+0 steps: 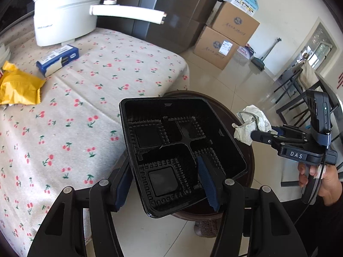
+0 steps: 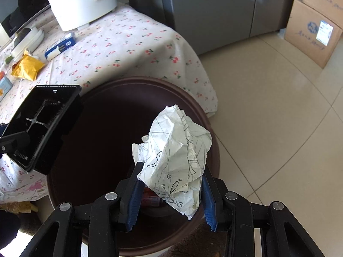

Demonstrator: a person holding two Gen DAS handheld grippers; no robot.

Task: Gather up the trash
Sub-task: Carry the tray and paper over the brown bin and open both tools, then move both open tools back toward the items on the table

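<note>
My left gripper is shut on a black plastic meal tray and holds it tilted over the brown round trash bin. My right gripper is shut on a crumpled white paper with ink drawings, held above the bin's dark opening. The tray shows at the left in the right wrist view. The right gripper with the paper shows at the right in the left wrist view. A red item lies deep in the bin.
A table with a cherry-print cloth stands beside the bin. On it lie a yellow wrapper, a blue and white box and a white electric pot. Cardboard boxes stand on the tiled floor by a grey fridge.
</note>
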